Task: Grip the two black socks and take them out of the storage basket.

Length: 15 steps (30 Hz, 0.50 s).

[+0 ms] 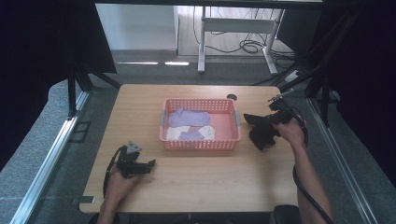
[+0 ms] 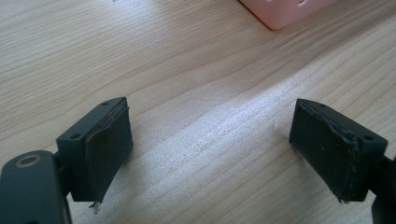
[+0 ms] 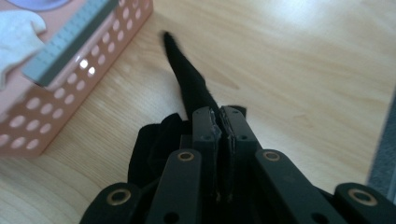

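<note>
While spread wide over bare table [image 1: 196, 182] at near left: left gripper [image 2: 210, 149], holding nothing. Right of pink basket [image 1: 201, 143] with socks [image 1: 189, 117]: right gripper [image 3: 218, 121], pinched tight on black cloth [image 3: 187, 88] draping onto tabletop.

black cloth [image 1: 259, 132], pink basket [image 1: 200, 143], lilac sock [image 1: 188, 117]

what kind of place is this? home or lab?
Most likely a lab recording station: a wooden table fenced by black curtains and aluminium rails, with loose cables on the floor beyond, under another desk.
</note>
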Tool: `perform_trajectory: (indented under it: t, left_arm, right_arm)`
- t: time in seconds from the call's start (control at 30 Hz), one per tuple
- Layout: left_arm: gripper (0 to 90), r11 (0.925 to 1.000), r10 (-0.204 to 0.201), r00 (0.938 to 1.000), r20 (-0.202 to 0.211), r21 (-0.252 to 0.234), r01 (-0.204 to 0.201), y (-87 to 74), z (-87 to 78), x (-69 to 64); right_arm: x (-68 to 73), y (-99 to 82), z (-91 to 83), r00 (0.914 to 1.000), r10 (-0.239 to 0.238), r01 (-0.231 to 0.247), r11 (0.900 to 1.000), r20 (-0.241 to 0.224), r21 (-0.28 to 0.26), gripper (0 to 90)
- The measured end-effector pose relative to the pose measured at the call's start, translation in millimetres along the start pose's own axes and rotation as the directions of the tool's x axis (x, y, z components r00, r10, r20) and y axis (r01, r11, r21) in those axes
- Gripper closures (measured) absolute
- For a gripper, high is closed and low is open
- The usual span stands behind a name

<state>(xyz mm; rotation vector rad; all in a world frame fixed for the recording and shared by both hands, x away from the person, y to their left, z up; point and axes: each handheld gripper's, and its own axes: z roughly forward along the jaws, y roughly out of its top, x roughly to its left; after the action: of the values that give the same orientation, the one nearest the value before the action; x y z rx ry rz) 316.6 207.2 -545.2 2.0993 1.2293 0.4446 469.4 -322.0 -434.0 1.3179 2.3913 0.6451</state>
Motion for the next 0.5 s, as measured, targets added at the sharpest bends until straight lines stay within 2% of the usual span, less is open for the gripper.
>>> perform_trajectory:
  t: [0.27, 0.37, 0.5]
  left_arm:
    - [12.9, 1.0, 0.003, 1.0, -0.001, -0.002, -0.003, 0.0, 0.1, 0.3]
    - [12.9, 1.0, 0.002, 1.0, -0.001, -0.002, -0.002, 0.0, 0.1, 0.2]
    - [12.9, 1.0, 0.002, 1.0, -0.001, 0.0, -0.002, 0.0, 0.0, 0.2]
  right_arm:
    - [2.8, -18.0, 28.1, 0.9993, 0.024, -0.022, 0.999, -0.03, 0.039, 79.8]
    - [5.1, -15.9, 24.8, 0.9991, 0.023, -0.022, 0.9994, -0.035, 0.027, 69.6]
    - [8.5, -8.8, 10.0, 0.9995, 0.013, -0.013, 0.9999, -0.028, -0.01, 54.8]
